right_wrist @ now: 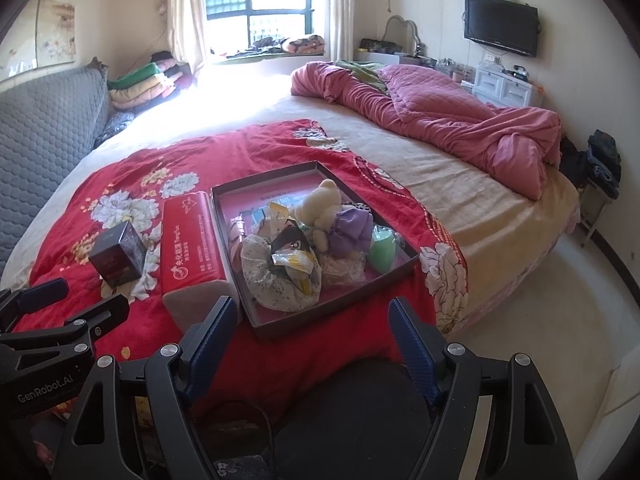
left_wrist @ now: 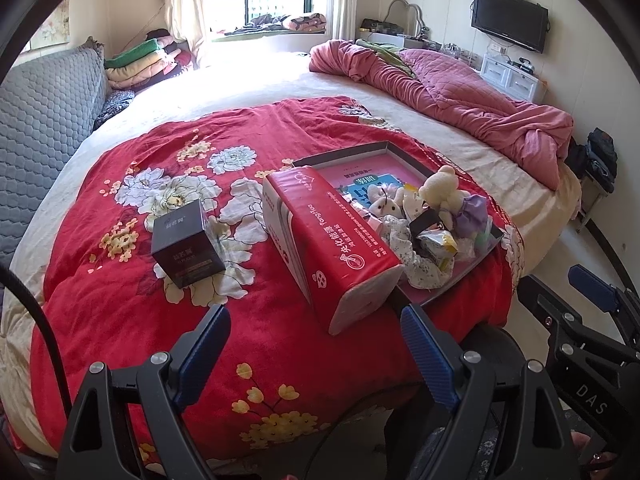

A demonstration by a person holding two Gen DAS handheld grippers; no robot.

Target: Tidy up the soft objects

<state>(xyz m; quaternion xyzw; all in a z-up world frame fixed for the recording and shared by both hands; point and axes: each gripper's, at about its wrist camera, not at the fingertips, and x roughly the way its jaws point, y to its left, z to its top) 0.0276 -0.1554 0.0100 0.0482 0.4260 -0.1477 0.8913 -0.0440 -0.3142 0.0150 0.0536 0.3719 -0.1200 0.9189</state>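
Observation:
A shallow dark tray (right_wrist: 228,216) (left_wrist: 352,151) lies on the red floral blanket (right_wrist: 168,160) (left_wrist: 248,136). In it sit a cream teddy bear (right_wrist: 322,202) (left_wrist: 440,186) in purple cloth, a floral fabric bundle (right_wrist: 260,276) (left_wrist: 404,240), snack packets (right_wrist: 292,262), a green cup (right_wrist: 382,250) and a small white plush (left_wrist: 382,198). A red tissue pack (right_wrist: 190,240) (left_wrist: 324,240) lies left of the tray, a dark box (right_wrist: 118,256) (left_wrist: 186,246) further left. My left gripper (left_wrist: 316,344) is open in front of the tissue pack. My right gripper (right_wrist: 314,332) is open before the tray's near edge. Neither holds anything.
A rumpled pink quilt (right_wrist: 460,124) lies along the bed's right side. A grey padded headboard (left_wrist: 44,120) stands left, with folded blankets (right_wrist: 140,84) by the window. A wall television (right_wrist: 500,26) and white drawers (right_wrist: 504,86) are at far right; bare floor (right_wrist: 540,320) runs beside the bed.

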